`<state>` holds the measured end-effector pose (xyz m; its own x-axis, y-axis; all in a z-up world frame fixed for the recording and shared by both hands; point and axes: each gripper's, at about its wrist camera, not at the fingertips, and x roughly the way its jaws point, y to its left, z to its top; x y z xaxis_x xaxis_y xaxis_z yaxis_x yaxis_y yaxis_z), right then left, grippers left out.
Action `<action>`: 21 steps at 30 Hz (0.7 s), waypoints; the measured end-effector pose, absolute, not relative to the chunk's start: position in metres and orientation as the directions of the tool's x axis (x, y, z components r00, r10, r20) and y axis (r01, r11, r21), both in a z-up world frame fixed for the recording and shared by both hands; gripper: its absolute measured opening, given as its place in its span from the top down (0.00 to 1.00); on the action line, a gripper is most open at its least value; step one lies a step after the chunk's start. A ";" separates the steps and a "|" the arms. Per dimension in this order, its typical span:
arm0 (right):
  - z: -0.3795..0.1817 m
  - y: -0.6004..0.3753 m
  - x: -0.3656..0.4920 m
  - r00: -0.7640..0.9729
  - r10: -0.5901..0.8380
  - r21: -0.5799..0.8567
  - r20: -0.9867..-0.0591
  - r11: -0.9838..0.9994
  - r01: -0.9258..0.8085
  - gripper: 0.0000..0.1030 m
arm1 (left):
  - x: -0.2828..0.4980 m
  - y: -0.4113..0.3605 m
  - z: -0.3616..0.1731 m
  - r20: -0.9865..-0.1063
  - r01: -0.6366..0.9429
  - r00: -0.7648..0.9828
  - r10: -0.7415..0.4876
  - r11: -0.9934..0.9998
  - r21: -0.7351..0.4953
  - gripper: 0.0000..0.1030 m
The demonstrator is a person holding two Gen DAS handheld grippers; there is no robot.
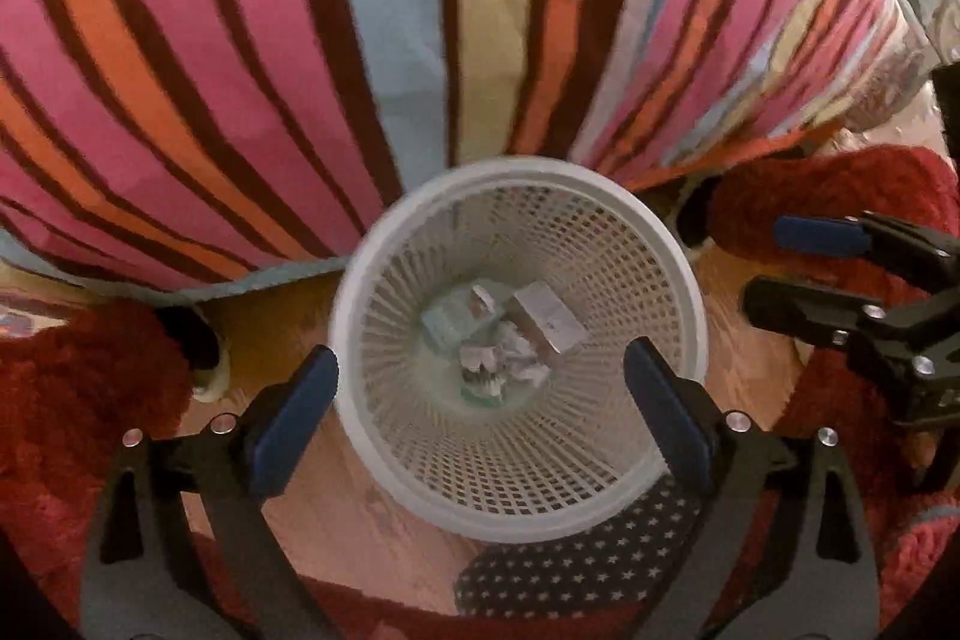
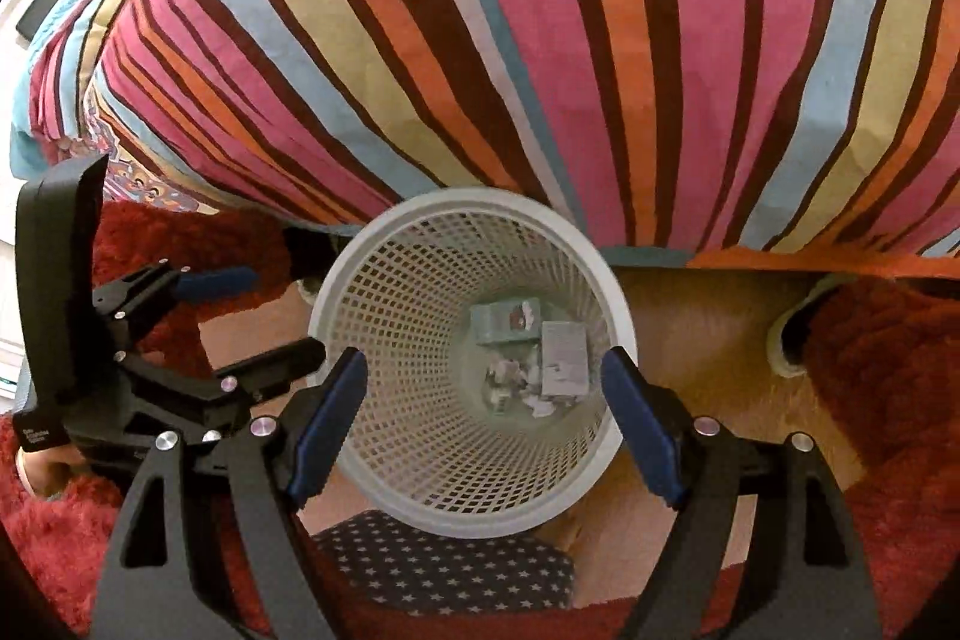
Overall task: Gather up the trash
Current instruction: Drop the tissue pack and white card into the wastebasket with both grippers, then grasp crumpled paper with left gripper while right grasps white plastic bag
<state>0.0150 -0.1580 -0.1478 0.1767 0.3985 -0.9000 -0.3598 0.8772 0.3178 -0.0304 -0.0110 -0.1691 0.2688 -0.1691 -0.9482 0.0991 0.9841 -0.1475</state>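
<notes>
Right, we see a round white plastic basket (image 1: 516, 514) with lattice mesh walls and a smooth solid rim, standing on a tan wood-look floor (image 1: 360, 508). At its bottom lies the trash: a grey rectangular carton (image 1: 547, 319), a teal box (image 1: 444, 325) and crumpled white paper (image 1: 510, 358). Print on them is too small to read. Left gripper (image 1: 480, 403) hovers over the basket, blue pads wide apart, nothing between them. Right gripper (image 2: 485, 415) likewise apart and empty. Striped cotton bedspread (image 1: 240, 70), pink, orange, blue, brown, hangs at 12 o'clock just behind the rim. Shaggy red rug (image 1: 72, 400) at 3 and 9 o'clock. Dark star-print fabric (image 2: 444, 562) at 6 o'clock, touching the basket. A white label on the left gripper's body shows in the right view, unreadable.
</notes>
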 end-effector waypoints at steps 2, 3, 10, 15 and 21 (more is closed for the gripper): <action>-0.135 -0.161 0.014 0.209 0.417 0.324 -0.884 0.872 -0.368 0.26 | -0.033 -0.004 -0.152 -0.934 0.078 0.328 -0.145 0.989 -0.126 0.09; -0.126 -0.163 0.015 0.223 0.442 0.341 -0.869 0.861 -0.378 0.26 | -0.034 -0.001 -0.142 -0.925 0.072 0.353 -0.143 0.990 -0.125 0.09; -0.006 -0.191 0.052 0.560 0.478 0.242 -0.677 0.863 -0.444 0.26 | -0.005 0.053 -0.010 -0.763 0.027 0.643 -0.069 0.997 -0.067 0.09; 0.052 -0.197 0.136 0.711 0.419 0.142 -0.564 0.898 -0.416 0.26 | 0.084 0.102 0.053 -0.637 -0.099 0.764 0.102 0.994 0.040 0.09; 0.057 -0.178 0.242 0.698 0.354 0.080 -0.622 0.916 -0.393 0.21 | 0.185 0.144 0.069 -0.622 -0.173 0.771 0.136 0.985 0.001 0.09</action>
